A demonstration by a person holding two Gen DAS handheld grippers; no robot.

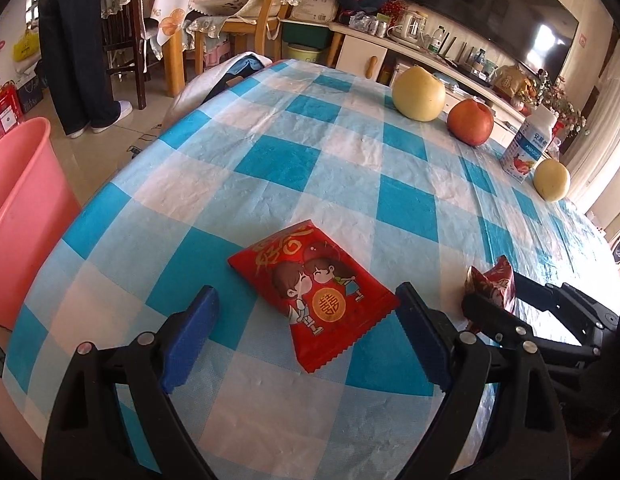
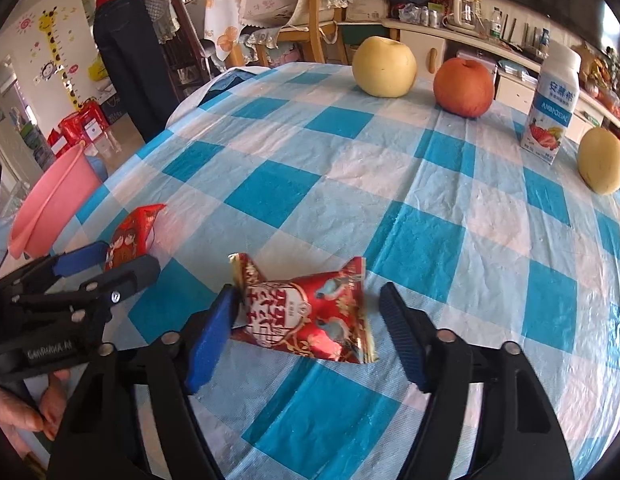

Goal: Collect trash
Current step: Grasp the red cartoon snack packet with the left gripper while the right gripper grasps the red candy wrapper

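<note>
The left tool (image 1: 305,324) stands with its blue-padded jaws apart around the near end of a flat red snack packet printed with a cartoon couple (image 1: 312,294); neither pad presses it. The packet lies on the blue-and-white checked counter (image 1: 269,160). To the right, the right tool (image 1: 510,300) straddles a crumpled red wrapper (image 1: 492,282). A pink plastic bin (image 1: 25,216) stands at the left edge. Far right sit a large yellow pear (image 1: 418,94), a red apple (image 1: 470,122), a white milk carton (image 1: 530,144) and a smaller yellow pear (image 1: 551,180).
</note>
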